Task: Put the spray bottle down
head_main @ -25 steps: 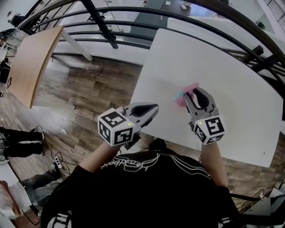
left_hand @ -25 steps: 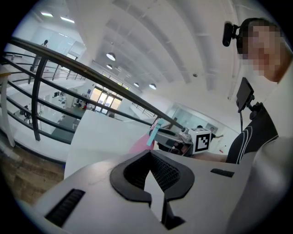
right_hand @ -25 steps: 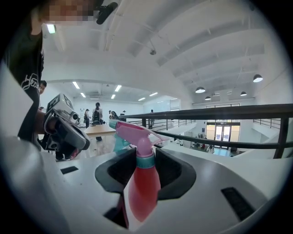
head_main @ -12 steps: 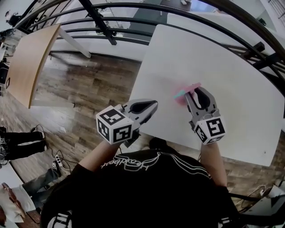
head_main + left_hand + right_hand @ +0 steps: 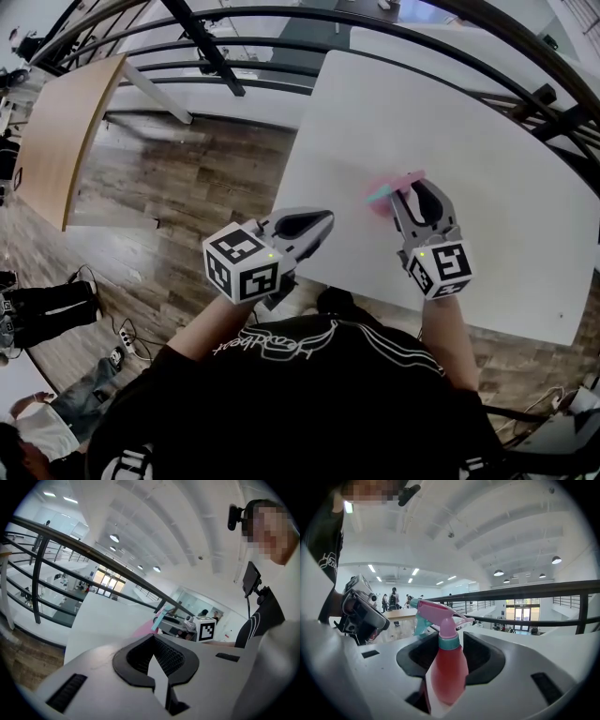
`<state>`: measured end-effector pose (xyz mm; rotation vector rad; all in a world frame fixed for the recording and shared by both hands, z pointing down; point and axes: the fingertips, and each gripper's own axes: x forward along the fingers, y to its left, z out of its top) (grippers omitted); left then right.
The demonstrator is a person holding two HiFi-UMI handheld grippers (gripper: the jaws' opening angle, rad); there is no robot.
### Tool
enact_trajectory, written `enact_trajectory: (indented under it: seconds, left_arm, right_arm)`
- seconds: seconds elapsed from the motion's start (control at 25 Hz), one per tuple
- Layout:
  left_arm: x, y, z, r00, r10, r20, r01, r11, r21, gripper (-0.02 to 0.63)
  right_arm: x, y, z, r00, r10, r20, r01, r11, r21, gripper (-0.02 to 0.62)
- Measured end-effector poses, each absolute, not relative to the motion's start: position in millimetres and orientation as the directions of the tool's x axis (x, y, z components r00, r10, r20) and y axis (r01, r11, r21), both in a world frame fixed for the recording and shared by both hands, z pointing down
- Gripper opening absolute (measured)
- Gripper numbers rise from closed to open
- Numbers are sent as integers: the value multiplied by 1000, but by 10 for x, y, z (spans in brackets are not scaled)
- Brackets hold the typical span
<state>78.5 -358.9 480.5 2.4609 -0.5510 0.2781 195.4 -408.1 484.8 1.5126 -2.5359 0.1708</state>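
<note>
Right gripper (image 5: 417,195) is clamped on the bottle (image 5: 446,665). The jaws pinch the pink body just under the teal collar (image 5: 450,641), and the trigger head (image 5: 434,611) sticks up past them. Bottle reads roughly upright and sits over the near part of the table (image 5: 487,141), in from the edge. Can't tell if its base is touching the top yet.

Left gripper (image 5: 319,223) has its jaws together with nothing between them. It's parked near the table's near-left edge, well clear of the bottle.

Handling, my read:
- Thin blow-moulded plastic, so the body will dent if squeezed hard. Moderate clamp is enough.
- Probably light. Fill level isn't readable through the pink body, so allow for liquid slosh.
- Smooth, tapered wall, so it can slide downward in the pads if the grip goes slack early.
- Head is wide and the base likely narrow, so it's tip-prone if released tilted.
- Current hold on the upper body is the right place: stiffest part of the wall and close to the balance point. Keep off the trigger and nozzle.
- Base should be flat on the table before the jaws part.
</note>
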Motion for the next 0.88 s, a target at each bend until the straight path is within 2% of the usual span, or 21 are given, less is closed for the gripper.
enact_trajectory:
  seconds: [0.64, 0.88]
  left_arm:
    - [620, -3075, 4496, 908, -307, 286, -412, -780, 471, 6]
    - [550, -2509, 4216, 932, -273, 237, -353, -832, 427, 6]
  right_arm:
    - [1976, -3460, 4535, -379, -898, 223, -920, 392, 18, 132]
    - [1674, -2727, 4246, -457, -863, 215, -889, 453, -71, 130]
